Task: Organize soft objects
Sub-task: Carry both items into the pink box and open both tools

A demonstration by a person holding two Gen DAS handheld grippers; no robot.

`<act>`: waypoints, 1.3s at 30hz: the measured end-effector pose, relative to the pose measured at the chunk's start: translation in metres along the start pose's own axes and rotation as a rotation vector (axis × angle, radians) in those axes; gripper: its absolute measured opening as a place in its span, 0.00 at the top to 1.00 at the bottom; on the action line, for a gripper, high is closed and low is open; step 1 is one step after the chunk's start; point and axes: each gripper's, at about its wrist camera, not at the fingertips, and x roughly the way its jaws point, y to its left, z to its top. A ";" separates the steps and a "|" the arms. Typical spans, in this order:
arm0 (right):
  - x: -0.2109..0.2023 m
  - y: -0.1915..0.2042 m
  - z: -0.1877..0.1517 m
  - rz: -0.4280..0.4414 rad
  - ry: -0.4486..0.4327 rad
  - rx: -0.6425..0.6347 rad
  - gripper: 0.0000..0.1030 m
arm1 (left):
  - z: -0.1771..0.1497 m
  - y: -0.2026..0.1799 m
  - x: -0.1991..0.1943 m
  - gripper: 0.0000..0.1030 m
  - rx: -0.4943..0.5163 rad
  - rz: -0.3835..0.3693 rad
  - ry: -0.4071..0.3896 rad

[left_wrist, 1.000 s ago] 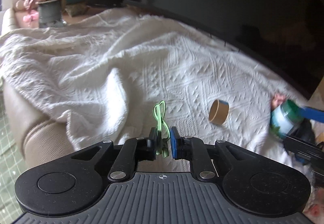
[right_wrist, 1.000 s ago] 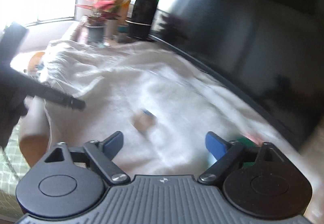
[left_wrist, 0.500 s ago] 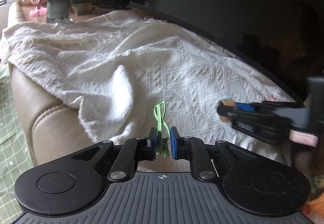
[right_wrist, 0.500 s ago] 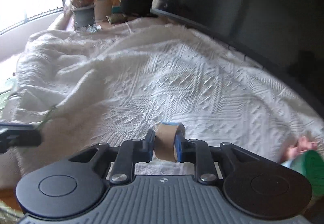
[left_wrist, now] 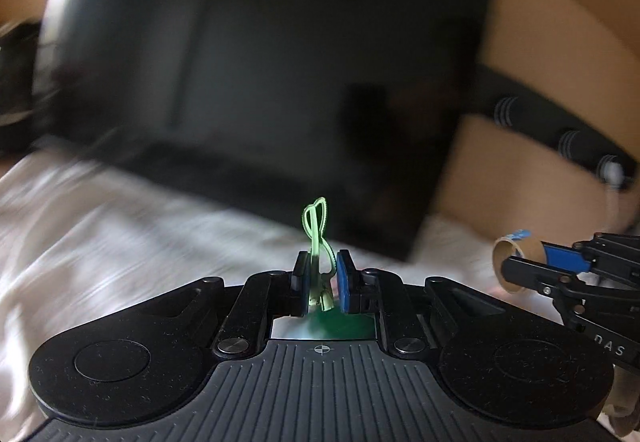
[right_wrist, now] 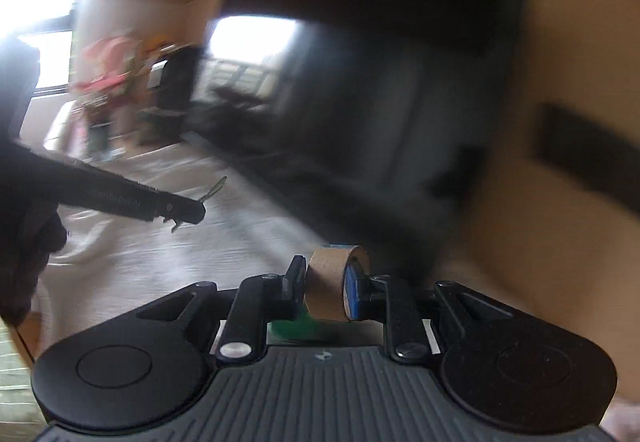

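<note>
White textured blanket [left_wrist: 100, 226] spread over the surface, dark screen [left_wrist: 260, 82] behind

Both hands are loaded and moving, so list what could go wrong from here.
1. The green hair tie is thin and sticks up loosely from the left gripper; it might slip out.
2. The cardboard tape roll is pinched across its hollow width by the right gripper, so it may crush or pop free.

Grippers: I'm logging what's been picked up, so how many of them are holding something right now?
2. The left gripper pinches a thin green elastic loop; the right gripper clamps a brown cardboard tape roll. Both are lifted above the white textured blanket.
</note>
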 end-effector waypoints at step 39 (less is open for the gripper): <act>-0.067 -0.136 -0.203 -0.169 0.205 0.346 0.03 | -0.062 -0.113 0.105 0.80 0.054 0.018 0.291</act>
